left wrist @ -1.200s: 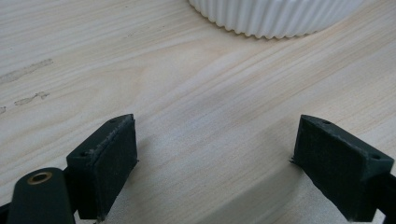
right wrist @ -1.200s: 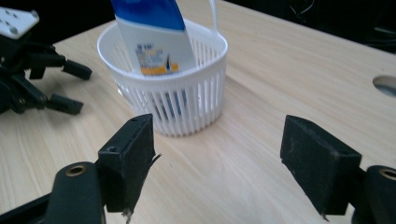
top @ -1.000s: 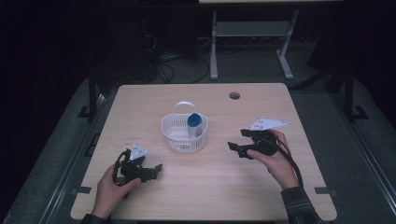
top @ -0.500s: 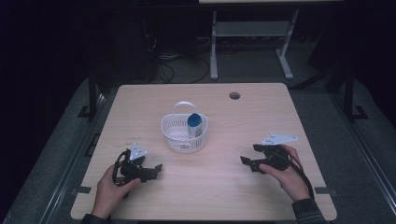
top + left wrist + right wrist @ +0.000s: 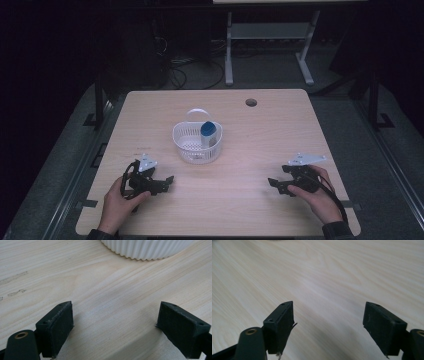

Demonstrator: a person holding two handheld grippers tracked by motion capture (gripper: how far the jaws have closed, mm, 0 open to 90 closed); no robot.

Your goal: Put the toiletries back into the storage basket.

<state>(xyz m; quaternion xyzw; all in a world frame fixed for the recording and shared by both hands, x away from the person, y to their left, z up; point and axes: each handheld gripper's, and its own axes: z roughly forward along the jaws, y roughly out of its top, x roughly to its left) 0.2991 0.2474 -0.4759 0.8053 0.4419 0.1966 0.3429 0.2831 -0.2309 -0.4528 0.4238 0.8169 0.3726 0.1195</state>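
A white slatted basket (image 5: 192, 149) with a handle stands in the middle of the wooden table (image 5: 260, 130). Inside it leans a pale bottle with a blue cap (image 5: 208, 131). My left gripper (image 5: 167, 183) rests near the front left of the table, open, with bare wood between its pads (image 5: 58, 327); the basket's ribbed wall (image 5: 147, 250) is close ahead of it. My right gripper (image 5: 274, 185) sits low at the front right, open and empty, its pads (image 5: 282, 325) over plain wood.
A round cable hole (image 5: 251, 102) lies at the table's far right. Behind the table stand a white desk frame (image 5: 270, 45) and loose cables (image 5: 185, 65) on a dark floor. The table's front edge runs just under both hands.
My right gripper has come down and toward the front edge, away from the basket. The left gripper and the basket have stayed where they were.
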